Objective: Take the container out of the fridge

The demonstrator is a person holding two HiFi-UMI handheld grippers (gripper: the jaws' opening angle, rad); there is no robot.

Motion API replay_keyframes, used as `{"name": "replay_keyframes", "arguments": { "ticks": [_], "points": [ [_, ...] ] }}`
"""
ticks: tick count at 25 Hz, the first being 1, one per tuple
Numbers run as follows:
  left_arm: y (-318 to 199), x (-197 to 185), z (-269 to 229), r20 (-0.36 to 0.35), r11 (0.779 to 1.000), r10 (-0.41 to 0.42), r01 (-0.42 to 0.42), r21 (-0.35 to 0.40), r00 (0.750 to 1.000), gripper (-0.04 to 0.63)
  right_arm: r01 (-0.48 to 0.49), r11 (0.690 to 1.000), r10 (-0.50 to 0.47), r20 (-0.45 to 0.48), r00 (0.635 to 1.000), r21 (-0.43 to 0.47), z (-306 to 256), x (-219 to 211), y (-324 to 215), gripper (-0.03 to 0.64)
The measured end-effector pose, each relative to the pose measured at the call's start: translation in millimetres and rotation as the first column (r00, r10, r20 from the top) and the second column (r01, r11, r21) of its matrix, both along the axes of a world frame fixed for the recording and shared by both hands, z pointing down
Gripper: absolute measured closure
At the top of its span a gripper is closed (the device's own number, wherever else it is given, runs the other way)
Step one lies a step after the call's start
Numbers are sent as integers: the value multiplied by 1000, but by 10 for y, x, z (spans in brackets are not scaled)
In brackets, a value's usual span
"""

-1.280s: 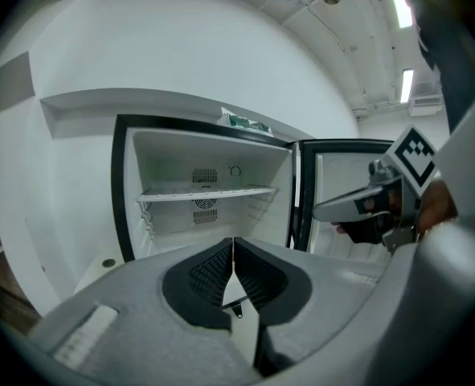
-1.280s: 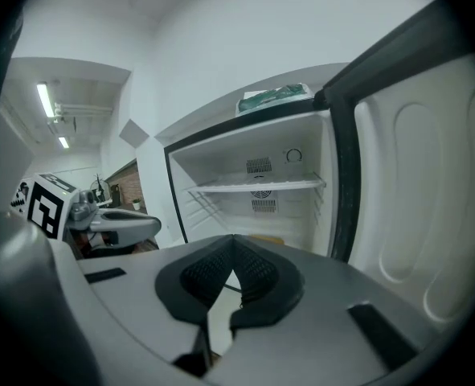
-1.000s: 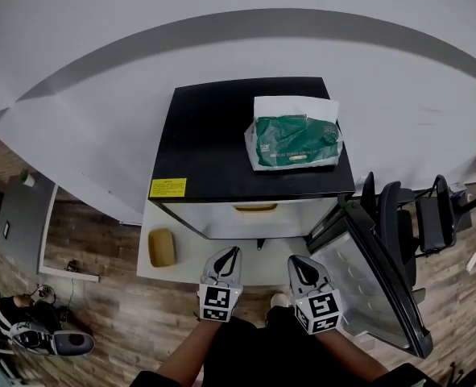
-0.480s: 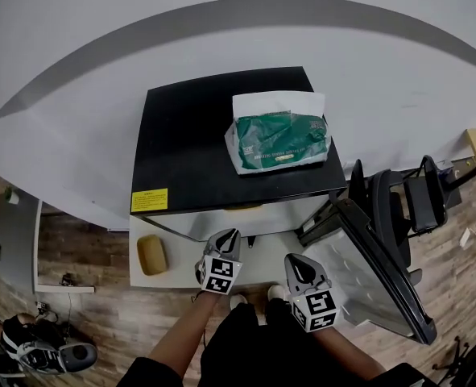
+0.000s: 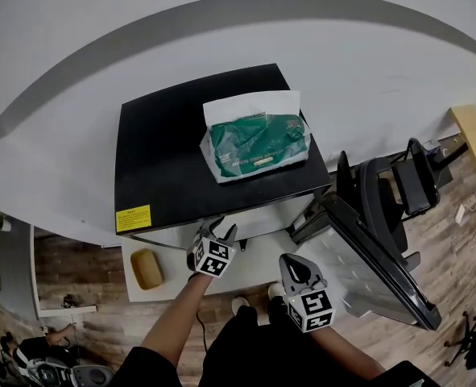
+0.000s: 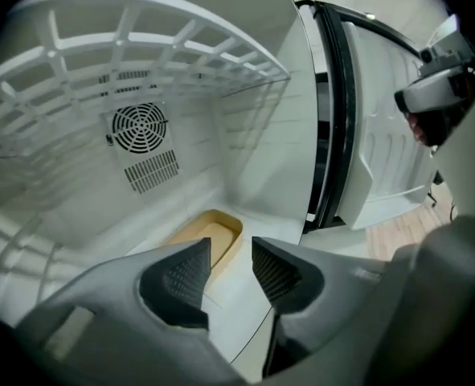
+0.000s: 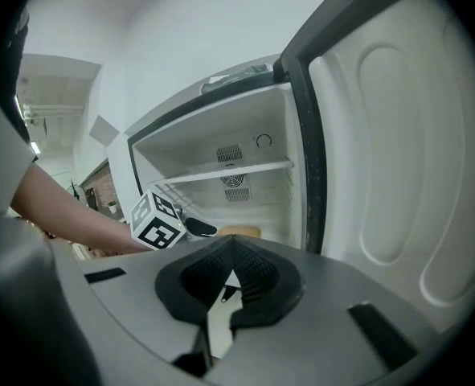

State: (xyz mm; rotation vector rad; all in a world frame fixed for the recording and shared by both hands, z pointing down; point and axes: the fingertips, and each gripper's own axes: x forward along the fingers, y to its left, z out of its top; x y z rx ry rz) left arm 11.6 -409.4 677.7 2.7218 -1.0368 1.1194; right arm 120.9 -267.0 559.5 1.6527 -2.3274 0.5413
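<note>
The small fridge has a black top, and its door hangs open to the right. A flat tan container lies on the white fridge floor; the right gripper view also shows the container, low in the compartment. My left gripper reaches into the fridge, just short of the container. Its jaws have just been opening and stand apart with nothing between them. In the head view the left gripper is at the fridge's front edge. My right gripper is shut and empty, hanging back outside the fridge.
A green-and-white bag lies on the fridge top. A white wire shelf spans the compartment above my left gripper, with a fan grille on the back wall. A tan block sits on a white ledge left of the fridge. A black chair stands right.
My left gripper went forward and down into the fridge opening, and its jaws opened from shut. The right gripper stayed about where it was. The head view swung, shifting the fridge left.
</note>
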Motion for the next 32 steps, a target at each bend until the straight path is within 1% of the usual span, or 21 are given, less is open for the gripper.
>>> {"name": "replay_keyframes", "arguments": {
  "ticks": [2,4,6,7,8,11,12,15,19,23,24,27,32],
  "points": [
    [-23,70,66,37,998,55,-55,-5,998,423,-8,1000,8,-2,1000,0,-9,6,-9,617],
    [-45,126,161,98,992,127,-127,-1,987,409,-13,1000,13,-4,1000,-3,-12,3,-11,617],
    [-76,156,298,190,974,221,-224,-5,957,403,-16,1000,16,-10,1000,4,-21,-6,-3,617],
    [-107,157,361,224,966,256,-259,-16,940,403,-18,1000,18,-14,1000,10,-30,-7,4,617],
    [-148,151,413,236,962,272,-271,-34,933,403,-21,1000,21,-18,1000,14,-36,-5,15,617],
    [-265,116,525,200,967,248,-230,-109,948,403,-33,999,33,-22,999,6,-15,19,52,617],
    [-294,111,565,203,966,249,-228,-122,947,403,-37,999,37,-24,999,0,1,35,59,617],
    [-354,145,677,253,955,292,-268,-124,922,402,-53,999,52,-37,998,-12,34,108,79,617],
    [-401,181,841,297,941,336,-307,-143,894,402,-89,996,88,-43,995,-21,33,219,128,617],
    [-445,205,969,358,920,391,-361,-149,848,403,-120,993,118,-56,991,-23,20,329,176,617],
    [-454,208,1007,366,918,397,-366,-156,842,402,-127,992,126,-60,990,-23,18,358,192,617],
    [-488,195,1064,375,917,400,-363,-168,836,403,-147,989,145,-62,987,-31,39,414,254,617],
    [-509,183,1137,403,900,436,-386,-204,804,407,-165,986,163,-60,985,-33,41,463,318,617]
  ]
}}
